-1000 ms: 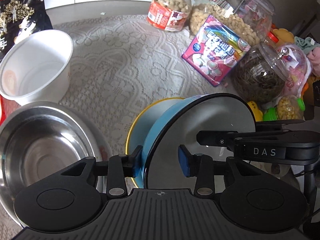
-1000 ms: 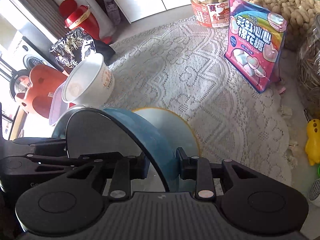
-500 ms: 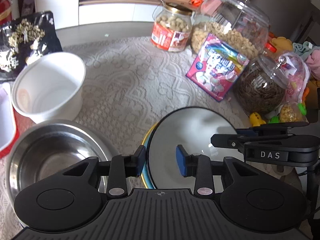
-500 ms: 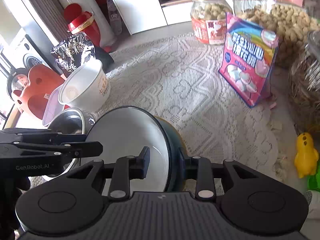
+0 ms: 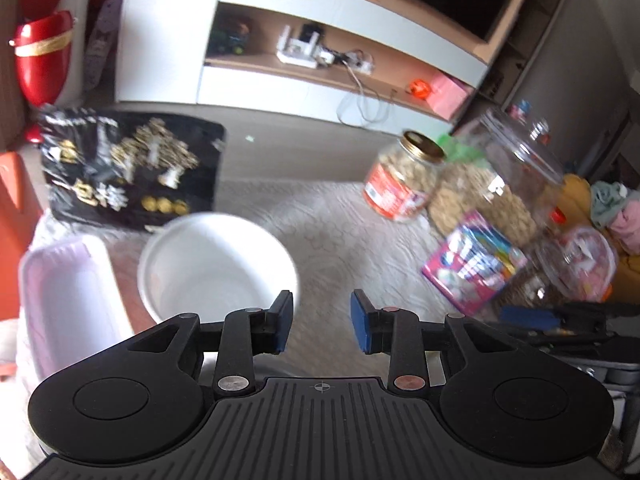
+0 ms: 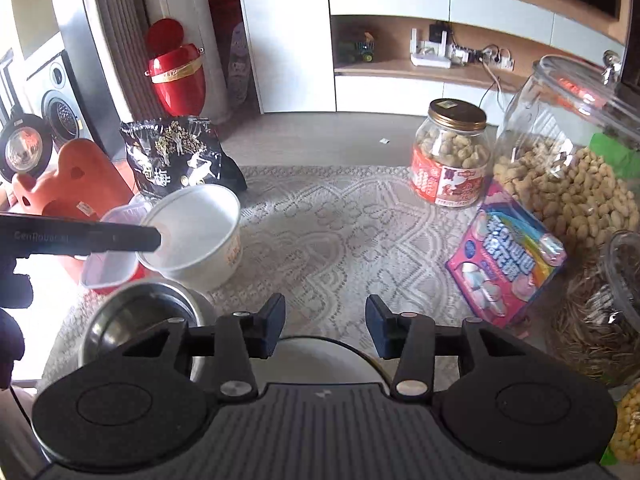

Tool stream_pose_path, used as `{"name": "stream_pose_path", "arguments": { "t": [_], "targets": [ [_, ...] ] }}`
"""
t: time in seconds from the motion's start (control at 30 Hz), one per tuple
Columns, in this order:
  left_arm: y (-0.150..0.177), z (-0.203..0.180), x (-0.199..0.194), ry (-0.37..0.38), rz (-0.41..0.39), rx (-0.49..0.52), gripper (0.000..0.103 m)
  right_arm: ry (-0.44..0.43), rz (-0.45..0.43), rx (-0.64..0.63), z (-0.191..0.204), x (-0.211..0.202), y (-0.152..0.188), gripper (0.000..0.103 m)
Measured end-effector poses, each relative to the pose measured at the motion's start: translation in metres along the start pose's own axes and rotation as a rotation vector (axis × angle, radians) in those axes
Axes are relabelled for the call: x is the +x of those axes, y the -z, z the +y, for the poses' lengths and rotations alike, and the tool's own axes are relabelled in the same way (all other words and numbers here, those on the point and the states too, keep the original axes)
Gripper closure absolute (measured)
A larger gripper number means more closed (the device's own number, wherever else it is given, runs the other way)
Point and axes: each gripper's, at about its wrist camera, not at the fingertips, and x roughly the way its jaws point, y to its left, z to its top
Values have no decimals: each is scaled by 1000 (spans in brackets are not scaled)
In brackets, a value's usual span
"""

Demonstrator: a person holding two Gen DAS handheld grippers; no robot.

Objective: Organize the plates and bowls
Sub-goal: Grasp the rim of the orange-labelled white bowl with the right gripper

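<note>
Bowls remain: the white paper bowl, light, thin-walled and easily crushed, sits just behind the steel bowl, best pinched gently at its rim, while left gripper and right gripper, jaws just opened, stand apart and empty.

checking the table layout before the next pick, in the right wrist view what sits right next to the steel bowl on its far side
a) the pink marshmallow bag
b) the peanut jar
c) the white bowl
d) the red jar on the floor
c: the white bowl stands just behind the steel bowl at the left of the lace cloth, while the peanut jar and marshmallow bag are far across on the right.
</note>
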Motion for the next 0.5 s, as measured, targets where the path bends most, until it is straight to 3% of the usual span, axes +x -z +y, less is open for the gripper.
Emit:
{"name": "stream_pose_path", "arguments": {
  "t": [0.13, 0.23, 0.37, 0.5],
  "targets": [
    [-21, 69, 1, -75, -33, -134, 68, -78, 88, 113, 23, 31, -38, 59],
    [-24, 106, 16, -110, 5, -188, 68, -82, 132, 103, 54, 62, -55, 59],
    [-20, 137, 34, -49, 24, -292, 68, -29, 115, 69, 92, 105, -65, 59],
    [-15, 141, 43, -31, 34, -294, 68, 39, 127, 49, 110, 140, -72, 59]
  ]
}}
